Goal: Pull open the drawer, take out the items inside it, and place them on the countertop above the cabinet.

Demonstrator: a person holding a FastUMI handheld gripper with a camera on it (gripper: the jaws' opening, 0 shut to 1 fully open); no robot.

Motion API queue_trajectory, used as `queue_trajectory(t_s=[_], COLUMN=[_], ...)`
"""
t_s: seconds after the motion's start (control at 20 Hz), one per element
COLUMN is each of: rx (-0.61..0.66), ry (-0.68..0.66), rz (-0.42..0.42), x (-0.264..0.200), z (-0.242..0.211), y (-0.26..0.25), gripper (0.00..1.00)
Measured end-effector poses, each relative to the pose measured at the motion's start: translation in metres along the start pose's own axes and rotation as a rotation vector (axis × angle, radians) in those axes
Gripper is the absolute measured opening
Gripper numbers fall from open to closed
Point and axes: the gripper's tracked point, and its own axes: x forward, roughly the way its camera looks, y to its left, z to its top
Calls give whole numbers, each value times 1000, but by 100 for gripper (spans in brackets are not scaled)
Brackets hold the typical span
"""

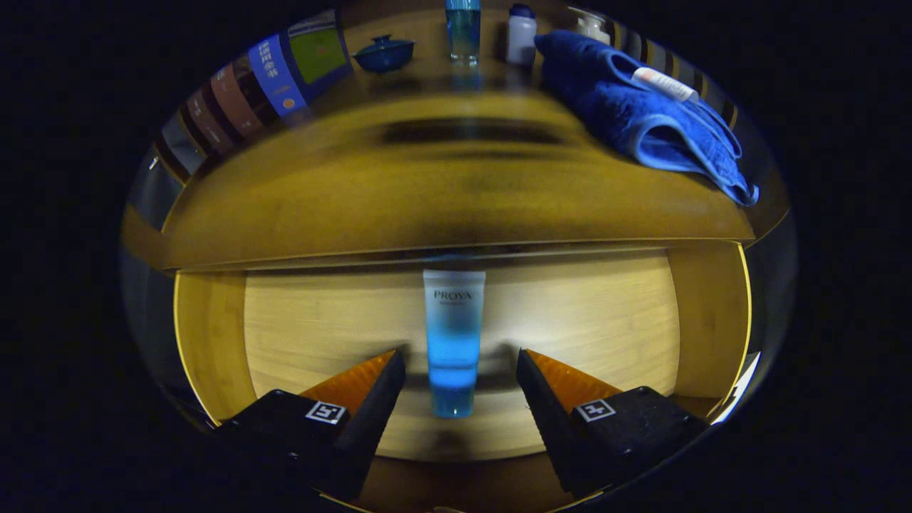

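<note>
Drawer (214,335) stands pulled open below the gripper (461,370); its fingers (370,399) are spread wide, gripping nothing; a blue cosmetic tube (454,335) lies on the drawer floor between the fingertips, touching neither; beyond, the tabletop (427,192) carries a blue towel (641,114), a blue lidded bowl (385,53), a clear blue bottle (463,32) and a white bottle (521,35).
</note>
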Motion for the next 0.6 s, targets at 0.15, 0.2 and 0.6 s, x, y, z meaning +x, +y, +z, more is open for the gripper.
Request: queue_trajectory(t_s=[0.15, 0.2, 0.6], rx=[-12, -6, -17], ry=[59, 76, 129], rz=[-11, -9, 4], x=[1, 3, 6], z=[0, -2, -5], y=[9, 12, 14], gripper=[97, 96, 41])
